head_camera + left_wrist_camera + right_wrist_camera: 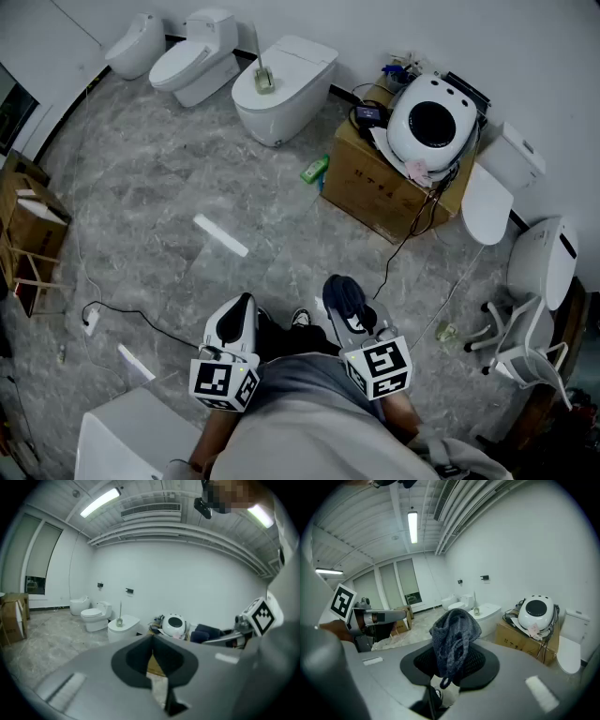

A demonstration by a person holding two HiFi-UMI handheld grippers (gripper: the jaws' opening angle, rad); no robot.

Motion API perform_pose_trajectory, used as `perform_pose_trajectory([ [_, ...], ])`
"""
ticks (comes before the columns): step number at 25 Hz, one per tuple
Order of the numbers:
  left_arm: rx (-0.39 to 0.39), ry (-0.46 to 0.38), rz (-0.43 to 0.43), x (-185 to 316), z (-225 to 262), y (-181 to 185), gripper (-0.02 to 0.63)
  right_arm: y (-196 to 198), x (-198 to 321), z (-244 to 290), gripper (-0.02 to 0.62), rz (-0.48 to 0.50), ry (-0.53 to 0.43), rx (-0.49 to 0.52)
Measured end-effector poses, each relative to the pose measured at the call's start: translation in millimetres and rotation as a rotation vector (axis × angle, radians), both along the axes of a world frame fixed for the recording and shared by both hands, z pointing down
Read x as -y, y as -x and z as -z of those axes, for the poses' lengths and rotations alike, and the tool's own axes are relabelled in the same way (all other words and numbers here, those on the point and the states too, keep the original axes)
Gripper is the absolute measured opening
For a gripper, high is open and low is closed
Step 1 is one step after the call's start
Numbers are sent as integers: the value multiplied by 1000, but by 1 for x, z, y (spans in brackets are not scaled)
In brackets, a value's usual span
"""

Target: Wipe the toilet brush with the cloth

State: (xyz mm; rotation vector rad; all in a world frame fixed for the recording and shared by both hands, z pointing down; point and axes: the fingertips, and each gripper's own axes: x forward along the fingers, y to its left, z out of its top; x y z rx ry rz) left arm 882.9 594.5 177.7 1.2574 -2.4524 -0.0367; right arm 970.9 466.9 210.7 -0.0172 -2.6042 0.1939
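The toilet brush [263,79] stands in its holder on the closed lid of a white toilet [292,89] by the far wall, well away from both grippers. It also shows small in the left gripper view as the brush [120,617] and in the right gripper view as the brush [476,608]. My right gripper [347,302] is shut on a dark grey knitted cloth [454,638], which bunches up above the jaws; the cloth [344,292] hides the jaw tips from above. My left gripper [240,311] is held beside it, near my body, shut with nothing between its jaws [152,654].
A cardboard box [370,187] carries a round white appliance [430,122] and cables. A green bottle [315,170] lies beside it. Two more toilets [192,62] stand at far left, others [494,187] at right. A white strip [221,234] and a cable [122,314] lie on the floor.
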Motion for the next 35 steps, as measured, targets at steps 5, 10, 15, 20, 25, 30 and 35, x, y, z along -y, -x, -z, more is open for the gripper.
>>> perform_pose_trajectory([
  [5,-7,5,-2,7,-5,-2,0,0,4,-5,87,15,-6,1],
  [10,13,17,-8,15,0,3,0,4,15,-4,87,-33,52,34],
  [15,30,-3,4,22,10,22,0,19,26,3,94,-47,45,61],
  [20,23,-20,-2,33,5,45,0,46,32,2,104,-12,51,58],
  [25,22,-45,21,33,7,90,0,92,31,6,104,23,40,55],
  [30,4,-62,53,33,7,147,0,150,28,11,104,60,25,36],
  [35,-30,-68,61,30,0,210,0,216,20,10,104,95,17,8],
])
